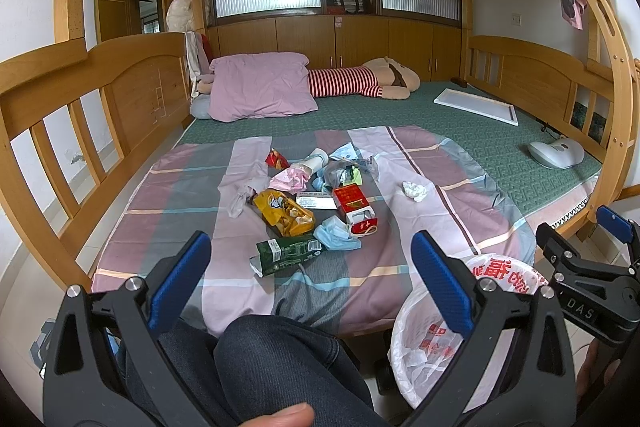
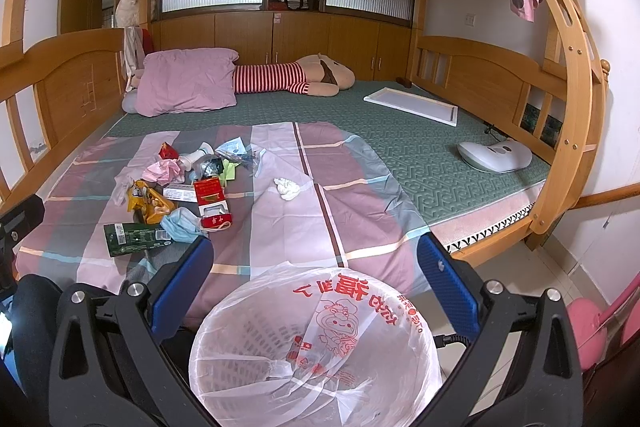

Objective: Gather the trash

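Note:
Trash lies in a pile on the striped sheet (image 1: 160,195): a green carton (image 1: 286,253), a blue face mask (image 1: 336,233), a red cigarette box (image 1: 354,205), a yellow snack wrapper (image 1: 282,211), pink paper (image 1: 290,179) and a crumpled white tissue (image 1: 414,190) set apart to the right. The pile also shows in the right wrist view, with the green carton (image 2: 134,238) and the tissue (image 2: 286,187). A bin lined with a white plastic bag (image 2: 316,343) stands on the floor by the bed. My left gripper (image 1: 310,267) is open and empty, short of the pile. My right gripper (image 2: 316,271) is open and empty above the bin.
A pink pillow (image 1: 260,87) and a striped plush toy (image 1: 360,81) lie at the bed's far end. A white board (image 1: 476,105) and a white device (image 1: 556,153) lie on the green mat at right. Wooden bed rails (image 1: 80,131) run along both sides. My knee (image 1: 272,359) is below the left gripper.

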A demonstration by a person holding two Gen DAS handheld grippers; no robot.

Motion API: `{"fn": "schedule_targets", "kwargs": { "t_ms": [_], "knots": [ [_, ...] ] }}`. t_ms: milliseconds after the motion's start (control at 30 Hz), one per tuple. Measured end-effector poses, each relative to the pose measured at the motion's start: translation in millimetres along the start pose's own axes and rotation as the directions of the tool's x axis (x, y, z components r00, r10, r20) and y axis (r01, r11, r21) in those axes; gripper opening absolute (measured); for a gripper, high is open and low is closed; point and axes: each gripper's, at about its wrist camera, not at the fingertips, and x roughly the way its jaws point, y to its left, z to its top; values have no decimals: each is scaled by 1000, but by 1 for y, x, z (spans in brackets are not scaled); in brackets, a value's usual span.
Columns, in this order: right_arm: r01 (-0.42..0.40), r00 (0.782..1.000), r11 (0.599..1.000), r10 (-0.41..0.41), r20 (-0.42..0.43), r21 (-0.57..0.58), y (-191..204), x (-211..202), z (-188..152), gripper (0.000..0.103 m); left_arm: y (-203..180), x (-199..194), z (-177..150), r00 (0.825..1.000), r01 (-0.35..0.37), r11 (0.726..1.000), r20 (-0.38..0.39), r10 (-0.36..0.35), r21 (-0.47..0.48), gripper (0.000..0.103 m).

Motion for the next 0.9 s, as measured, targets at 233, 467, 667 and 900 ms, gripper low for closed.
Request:
{"fn": "schedule_targets", "kwargs": {
  "t_ms": [233, 467, 667, 900],
  "knots": [
    [4, 1000, 1000, -4, 0, 0, 0, 1, -2, 100, 0, 0, 0, 1000, -1, 1000, -1, 1, 0, 100],
    [5, 1000, 1000, -5, -1, 1, -2, 1, -2, 100, -3, 4, -6, 1000, 0, 1000, -10, 0, 3, 100],
    [3, 1000, 1000, -3, -2, 1, -2, 1, -2, 100, -3, 5, -6, 1000, 0, 1000, -11, 0, 3, 100],
    [3, 1000, 1000, -3, -2, 1, -2, 1, -3, 100, -3, 6, -6, 1000, 0, 1000, -11, 0, 4, 100]
  ]
}}
